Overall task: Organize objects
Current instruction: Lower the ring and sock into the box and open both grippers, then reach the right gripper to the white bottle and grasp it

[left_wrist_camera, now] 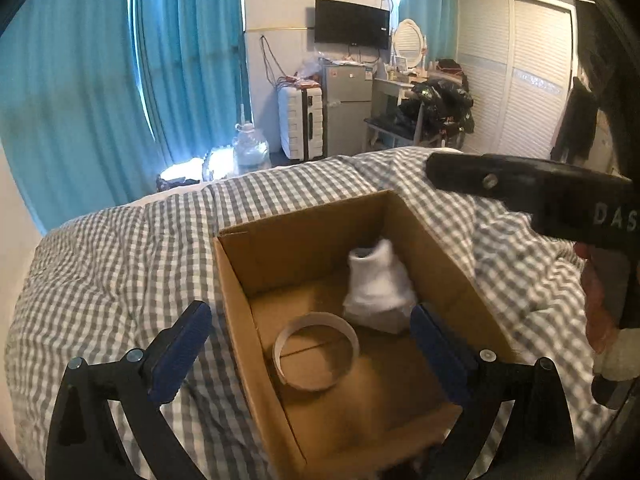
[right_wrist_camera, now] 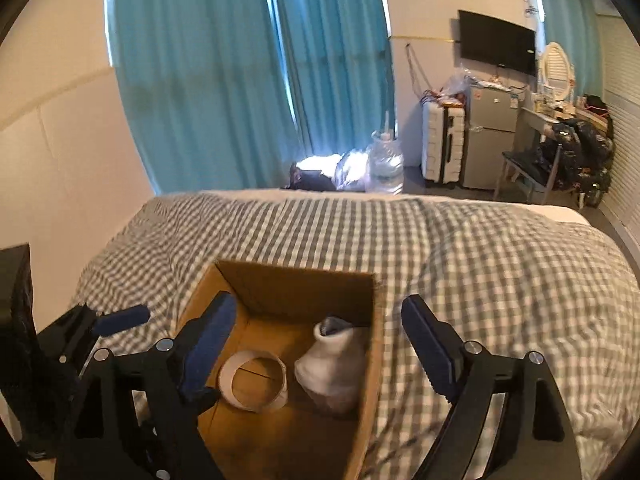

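An open cardboard box sits on a grey checked bed. Inside lie a white tape ring and a rolled white sock bundle. My left gripper is open and empty, hovering above the box with its fingers straddling the left wall and the box interior. My right gripper is open and empty above the box's right side. The right gripper's black body shows in the left wrist view, held by a hand. One left finger tip shows in the right wrist view.
The checked duvet spreads all around the box. Beyond the bed stand teal curtains, a water jug, a white suitcase, a small fridge, a cluttered desk, a wall TV and white wardrobe doors.
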`<state>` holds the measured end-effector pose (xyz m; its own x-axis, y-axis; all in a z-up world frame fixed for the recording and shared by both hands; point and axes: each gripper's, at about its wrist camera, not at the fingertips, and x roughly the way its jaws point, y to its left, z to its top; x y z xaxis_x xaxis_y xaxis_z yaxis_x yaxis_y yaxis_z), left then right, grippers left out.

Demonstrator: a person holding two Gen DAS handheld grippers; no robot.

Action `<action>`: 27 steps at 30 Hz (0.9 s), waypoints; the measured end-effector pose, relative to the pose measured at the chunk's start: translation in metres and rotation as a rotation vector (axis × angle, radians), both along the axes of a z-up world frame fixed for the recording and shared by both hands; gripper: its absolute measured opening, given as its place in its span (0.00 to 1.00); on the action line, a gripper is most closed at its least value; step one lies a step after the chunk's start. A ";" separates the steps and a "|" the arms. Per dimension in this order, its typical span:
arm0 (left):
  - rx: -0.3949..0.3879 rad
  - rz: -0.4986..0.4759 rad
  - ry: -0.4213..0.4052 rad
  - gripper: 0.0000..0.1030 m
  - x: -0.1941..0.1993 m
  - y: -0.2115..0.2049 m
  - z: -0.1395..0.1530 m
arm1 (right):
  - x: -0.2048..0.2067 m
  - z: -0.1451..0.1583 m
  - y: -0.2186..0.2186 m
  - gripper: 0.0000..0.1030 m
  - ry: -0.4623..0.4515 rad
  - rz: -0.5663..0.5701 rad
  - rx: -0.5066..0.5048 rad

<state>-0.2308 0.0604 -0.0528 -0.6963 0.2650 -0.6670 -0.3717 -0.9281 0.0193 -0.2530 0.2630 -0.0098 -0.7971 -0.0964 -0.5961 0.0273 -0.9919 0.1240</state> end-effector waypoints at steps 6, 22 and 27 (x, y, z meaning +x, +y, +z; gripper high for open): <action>0.015 0.014 0.016 0.99 0.037 -0.008 0.053 | 0.052 0.053 -0.005 0.82 0.049 -0.036 0.064; 0.022 0.165 0.118 1.00 0.141 -0.049 0.145 | 0.189 0.155 -0.061 0.86 0.155 -0.030 0.198; 0.023 0.232 0.107 1.00 0.164 -0.061 0.132 | 0.209 0.149 -0.074 0.87 0.147 -0.011 0.166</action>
<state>-0.0668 -0.0008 0.0796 -0.8069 0.1041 -0.5815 -0.1455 -0.9890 0.0248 -0.0437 0.1890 0.1388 -0.8769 0.0025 -0.4806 0.0219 -0.9987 -0.0452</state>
